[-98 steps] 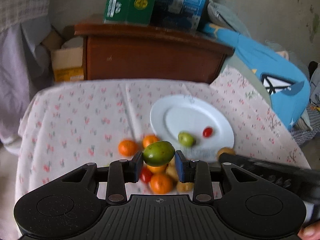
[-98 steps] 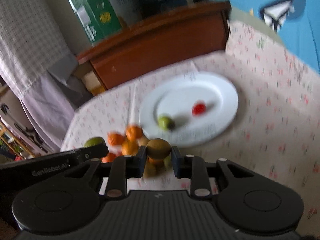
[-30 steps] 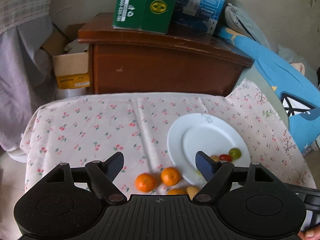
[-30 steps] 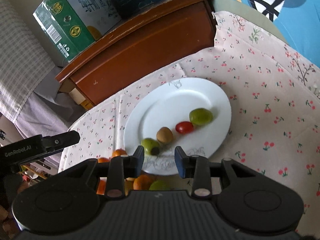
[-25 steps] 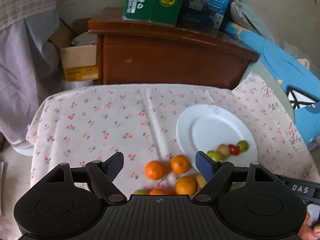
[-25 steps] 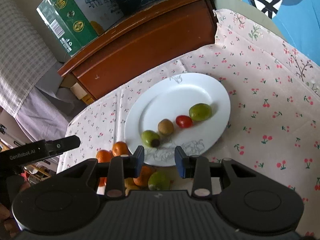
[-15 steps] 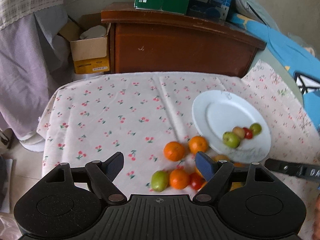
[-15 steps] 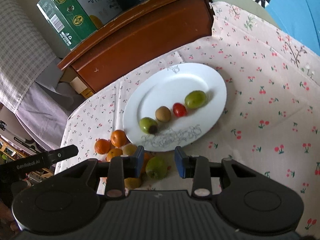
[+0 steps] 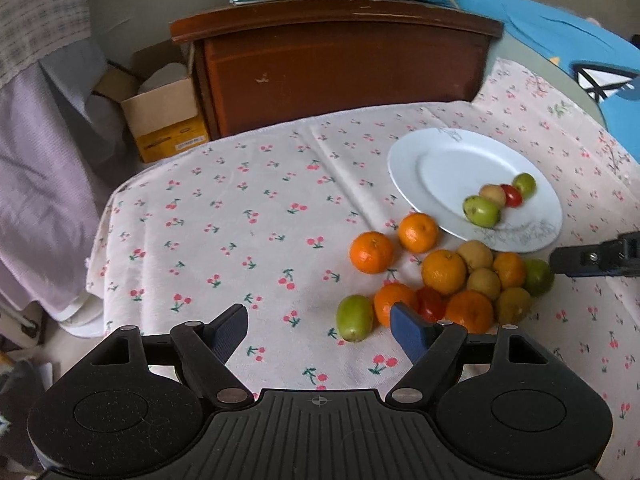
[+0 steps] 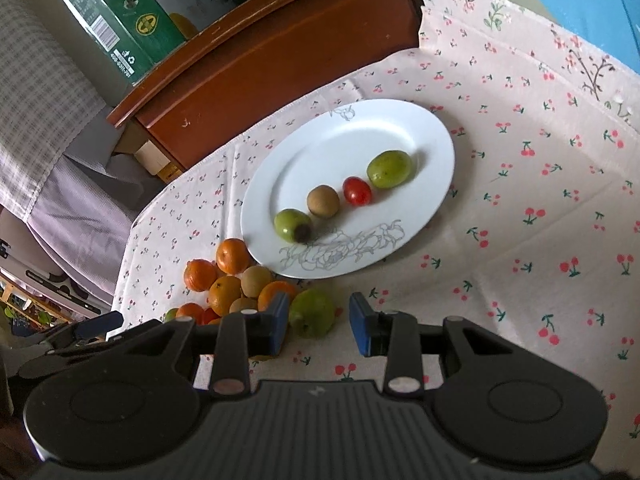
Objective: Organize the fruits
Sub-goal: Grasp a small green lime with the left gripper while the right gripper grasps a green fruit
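Showing plate (image 10: 420, 128) sketch: right view only | left jaws spread | right jaws apart, empty

White plate (image 10: 420, 128) on a cherry-print tablecloth (image 10: 540, 208), holding a diagonal row of four fruits: green fruit with a dark end (image 10: 293, 225), brown kiwi-like fruit (image 10: 323, 200), small red tomato (image 10: 357, 191), larger green fruit (image 10: 389, 169). Just off the plate's lower left rim, a heap of oranges (image 10: 224, 276) and brownish fruits. Right gripper (image 10: 318, 322) in the foreground, blue pads partly apart, gripping nothing, a green fruit (image 10: 312, 313) on the cloth between them. Behind, a dark wooden cabinet (image 10: 280, 60) bearing a green carton (image 10: 120, 20).
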A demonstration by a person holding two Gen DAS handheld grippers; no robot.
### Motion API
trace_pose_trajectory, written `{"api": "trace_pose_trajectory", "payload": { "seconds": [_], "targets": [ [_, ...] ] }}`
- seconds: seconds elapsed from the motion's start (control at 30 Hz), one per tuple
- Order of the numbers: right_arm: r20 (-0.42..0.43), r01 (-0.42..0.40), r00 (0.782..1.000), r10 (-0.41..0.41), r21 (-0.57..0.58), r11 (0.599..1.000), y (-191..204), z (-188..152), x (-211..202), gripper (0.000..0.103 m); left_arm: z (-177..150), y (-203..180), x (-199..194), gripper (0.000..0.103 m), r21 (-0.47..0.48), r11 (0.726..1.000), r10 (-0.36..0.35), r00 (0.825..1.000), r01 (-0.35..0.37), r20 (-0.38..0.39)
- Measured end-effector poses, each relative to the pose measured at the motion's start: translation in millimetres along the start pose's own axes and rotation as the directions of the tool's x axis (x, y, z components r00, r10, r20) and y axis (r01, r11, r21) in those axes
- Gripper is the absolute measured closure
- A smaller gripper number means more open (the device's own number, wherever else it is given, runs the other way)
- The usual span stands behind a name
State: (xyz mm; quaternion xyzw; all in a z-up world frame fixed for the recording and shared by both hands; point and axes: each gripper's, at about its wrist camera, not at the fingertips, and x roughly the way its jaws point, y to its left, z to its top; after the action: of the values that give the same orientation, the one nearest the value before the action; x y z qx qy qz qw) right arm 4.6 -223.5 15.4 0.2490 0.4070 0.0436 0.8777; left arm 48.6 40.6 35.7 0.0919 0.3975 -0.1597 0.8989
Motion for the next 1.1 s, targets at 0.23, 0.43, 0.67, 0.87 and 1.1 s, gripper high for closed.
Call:
{"api": "trace_pose_trajectory", "payload": {
  "seconds": [0.23, 0.43, 0.67, 0.87, 1.1],
  "targets": [
    [-0.032, -0.012, 0.999, 0.012, -0.013, 1.000, 7, -4, 11, 0.068, -3, 1, 9, 0.031, 0.022, 0.999, -0.027, 1.000, 0.027, 0.005],
    [-0.038, 0.001, 0.999, -0.002, -0.021, 1.000, 8, -6, 17, 0.068, -2, 4, 13, 0.044, 0.015, 0.997, -0.070, 0.997, 0.070, 0.023],
    [-0.043, 0.010, 0.999, -0.012, -0.037, 0.999, 9, -7, 21, 0.069, -3, 9, 13, 0.054, -0.023, 0.986, -0.166, 0.986, 0.166, -0.010],
    [-0.046, 0.013, 0.999, -0.015, -0.040, 0.999, 5, -5, 21, 0.075, -6, 6, 15, 0.054, 0.052, 0.991, -0.120, 0.992, 0.122, -0.033],
    [-0.039, 0.017, 0.999, -0.019, -0.053, 0.998, 8, -7, 22, 0.072, -6, -4, 26, 0.054, 0.103, 0.988, -0.113, 0.993, 0.116, -0.036]
  ]
}}
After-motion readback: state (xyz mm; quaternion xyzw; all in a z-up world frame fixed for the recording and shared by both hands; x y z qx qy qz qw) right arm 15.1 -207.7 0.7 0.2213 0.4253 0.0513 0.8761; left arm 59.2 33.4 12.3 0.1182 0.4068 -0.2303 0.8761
